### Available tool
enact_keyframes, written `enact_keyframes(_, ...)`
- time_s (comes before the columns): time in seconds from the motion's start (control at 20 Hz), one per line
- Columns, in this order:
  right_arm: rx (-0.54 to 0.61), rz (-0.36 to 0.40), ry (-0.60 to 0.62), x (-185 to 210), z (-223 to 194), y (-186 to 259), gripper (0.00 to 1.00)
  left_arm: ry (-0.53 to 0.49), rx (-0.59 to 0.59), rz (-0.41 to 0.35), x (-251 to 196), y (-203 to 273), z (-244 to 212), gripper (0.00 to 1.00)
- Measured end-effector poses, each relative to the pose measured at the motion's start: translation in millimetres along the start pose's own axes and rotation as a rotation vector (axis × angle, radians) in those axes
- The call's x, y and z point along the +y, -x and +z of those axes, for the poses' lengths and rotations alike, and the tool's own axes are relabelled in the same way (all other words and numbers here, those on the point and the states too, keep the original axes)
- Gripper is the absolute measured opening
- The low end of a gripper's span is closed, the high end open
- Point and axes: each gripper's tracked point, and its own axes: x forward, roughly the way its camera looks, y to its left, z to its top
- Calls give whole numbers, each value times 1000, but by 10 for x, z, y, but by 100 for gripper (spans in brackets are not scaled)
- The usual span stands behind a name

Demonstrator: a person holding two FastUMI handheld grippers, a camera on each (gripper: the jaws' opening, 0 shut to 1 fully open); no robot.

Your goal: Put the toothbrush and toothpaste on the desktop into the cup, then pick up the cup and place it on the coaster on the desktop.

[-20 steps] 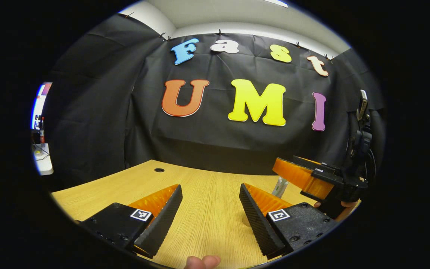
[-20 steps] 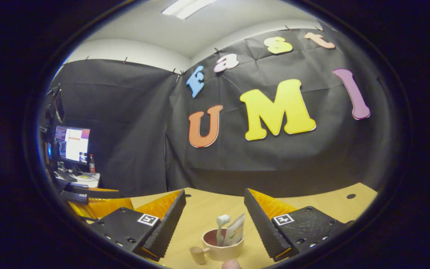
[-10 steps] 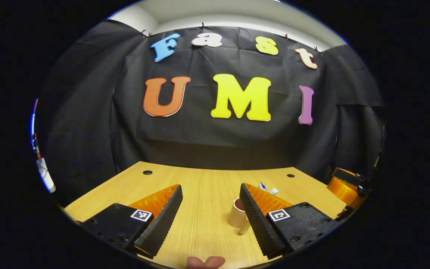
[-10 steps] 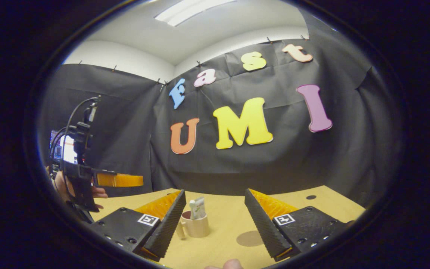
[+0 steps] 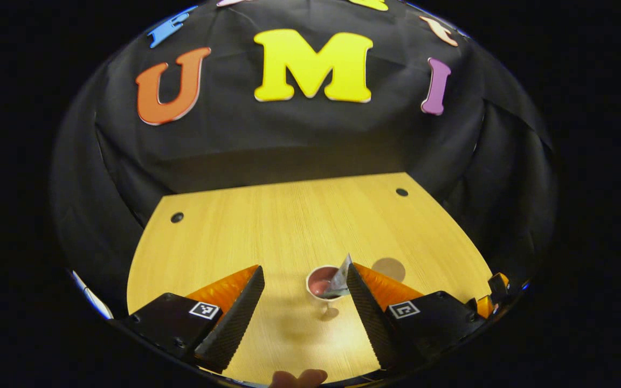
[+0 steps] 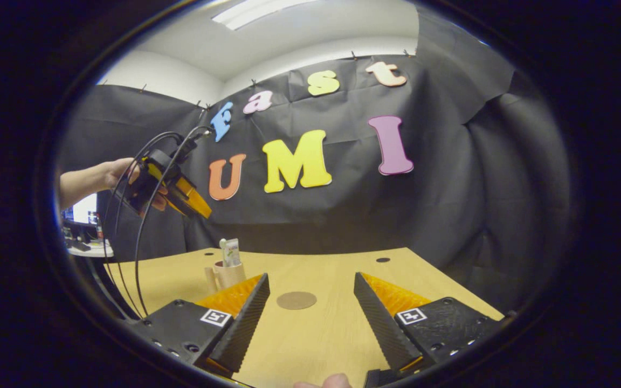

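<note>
A beige cup (image 5: 322,284) with a dark red inside stands on the wooden desk (image 5: 267,226); I look down on it from above. A toothpaste tube (image 5: 340,277) leans in it. My left gripper (image 5: 302,318) hangs open above the cup, which sits just inside its right finger, apart from both. The round brown coaster (image 5: 388,268) lies bare to the cup's right. In the right gripper view the cup (image 6: 228,275) stands far left with the toothbrush (image 6: 223,244) and toothpaste (image 6: 232,252) upright in it. The coaster (image 6: 296,300) lies ahead of my open, empty right gripper (image 6: 310,318). A hand holds the left gripper (image 6: 194,202) high over the cup.
The desk has small cable holes near its back corners (image 5: 177,217) (image 5: 401,192). Black cloth walls close the back and sides. A monitor and clutter (image 6: 81,213) stand beyond the desk's left edge. Cables (image 6: 143,226) hang from the left gripper.
The left gripper has risen and tipped downward over the cup. The right gripper has swung away to the right, so the cup now lies far left and the coaster ahead of it.
</note>
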Motion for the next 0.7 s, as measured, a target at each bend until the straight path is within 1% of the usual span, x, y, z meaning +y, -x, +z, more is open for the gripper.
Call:
enact_keyframes(0.1,7,-9,-75,-42,-95,70,95,71,164,-52,-134,-236,-255,98)
enact_keyframes(0.15,9,-16,-96,-63,-136,82,95,110,237,-65,-190,-329,-393,98)
enact_keyframes(0.25,26,-13,-129,-78,-246,112,95,159,337,-75,-264,-475,-591,98)
enact_keyframes(0.3,38,-10,-146,-78,-300,131,95,160,364,-69,-277,-533,-645,98)
enact_keyframes(0.35,44,-11,-160,-90,-330,143,92,148,378,-61,-277,-574,-672,98)
enact_keyframes(0.4,48,-13,-171,-103,-358,161,95,139,388,-57,-283,-602,-686,98)
enact_keyframes(0.45,58,-14,-177,-104,-409,167,91,136,394,-59,-298,-630,-688,98)
enact_keyframes(0.5,71,-15,-180,-101,-463,169,91,133,404,-57,-309,-666,-696,100)
enact_keyframes(0.55,81,-13,-182,-92,-502,176,95,133,417,-48,-305,-707,-712,98)
enact_keyframes(0.7,77,-8,-192,-53,-469,214,95,142,471,-29,-298,-819,-784,98)
